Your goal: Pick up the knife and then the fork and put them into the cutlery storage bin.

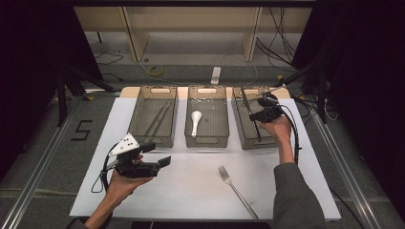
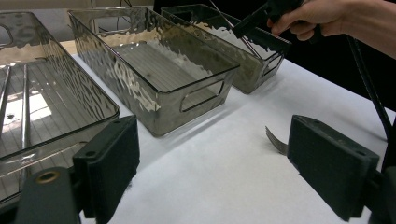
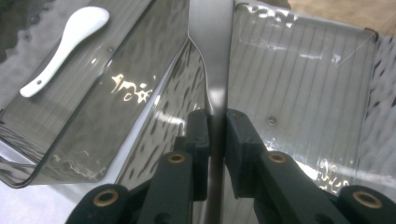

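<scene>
My right gripper (image 1: 255,116) hangs over the right clear grey bin (image 1: 260,143) at the back of the white table. Its jaws are shut on a slim metal utensil (image 3: 211,51) whose flat stem runs up between the pads; the far end is cut off, so I cannot tell its kind. In the right gripper view the gripper (image 3: 217,116) hovers over the wall between the right bin (image 3: 308,88) and the middle bin (image 3: 56,140). My left gripper (image 1: 165,161) is held near the table's front left, open and empty (image 2: 215,172). A metal fork (image 1: 236,191) lies on the table.
Three bins stand in a row: the left bin (image 1: 154,139) holds chopsticks (image 1: 157,119), the middle bin (image 1: 207,142) a white spoon (image 1: 195,121). Fork tines (image 2: 276,140) show beside my left gripper's right jaw. A cable trails from each gripper. Shelving stands beyond the table.
</scene>
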Available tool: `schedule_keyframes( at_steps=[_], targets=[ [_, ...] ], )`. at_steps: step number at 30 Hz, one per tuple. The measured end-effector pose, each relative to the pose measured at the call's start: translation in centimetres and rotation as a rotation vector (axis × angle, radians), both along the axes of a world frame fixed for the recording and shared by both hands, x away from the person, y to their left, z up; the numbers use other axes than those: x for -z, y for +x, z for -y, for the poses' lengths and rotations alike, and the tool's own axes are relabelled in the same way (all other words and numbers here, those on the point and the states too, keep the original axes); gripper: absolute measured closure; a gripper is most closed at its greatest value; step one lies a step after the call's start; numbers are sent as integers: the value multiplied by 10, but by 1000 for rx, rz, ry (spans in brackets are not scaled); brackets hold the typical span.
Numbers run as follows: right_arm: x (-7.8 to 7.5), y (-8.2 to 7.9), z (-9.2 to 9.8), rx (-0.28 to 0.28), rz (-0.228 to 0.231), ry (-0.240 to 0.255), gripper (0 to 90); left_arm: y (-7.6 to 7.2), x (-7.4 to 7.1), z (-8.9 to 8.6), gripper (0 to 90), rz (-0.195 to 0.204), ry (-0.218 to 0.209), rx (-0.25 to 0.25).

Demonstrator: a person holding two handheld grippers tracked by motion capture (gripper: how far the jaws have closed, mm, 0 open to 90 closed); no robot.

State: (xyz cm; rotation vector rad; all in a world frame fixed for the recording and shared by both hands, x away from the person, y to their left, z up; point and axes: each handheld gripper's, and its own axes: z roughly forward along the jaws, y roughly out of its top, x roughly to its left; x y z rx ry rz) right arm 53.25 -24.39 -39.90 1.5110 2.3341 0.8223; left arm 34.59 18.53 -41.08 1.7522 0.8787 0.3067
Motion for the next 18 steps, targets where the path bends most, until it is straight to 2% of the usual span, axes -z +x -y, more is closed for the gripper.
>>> schedule_keyframes(
  at_steps=[9,11,12,14,16,18],
  targets=[
    [9,1,0,53,-27,11,802,0,0,0,165,-2,-2,-1],
    [10,1,0,74,-43,-5,784,0,0,0,165,-2,-2,-1],
    [10,1,1,85,-37,-2,751,0,0,0,165,-2,-2,-1],
    [8,1,3,96,-38,43,675,0,0,0,165,-1,0,0],
    [4,0,4,95,-31,30,657,0,0,0,165,-2,1,0],
    [0,-2,5,93,-13,49,616,0,0,0,165,-2,-1,1]
  ],
)
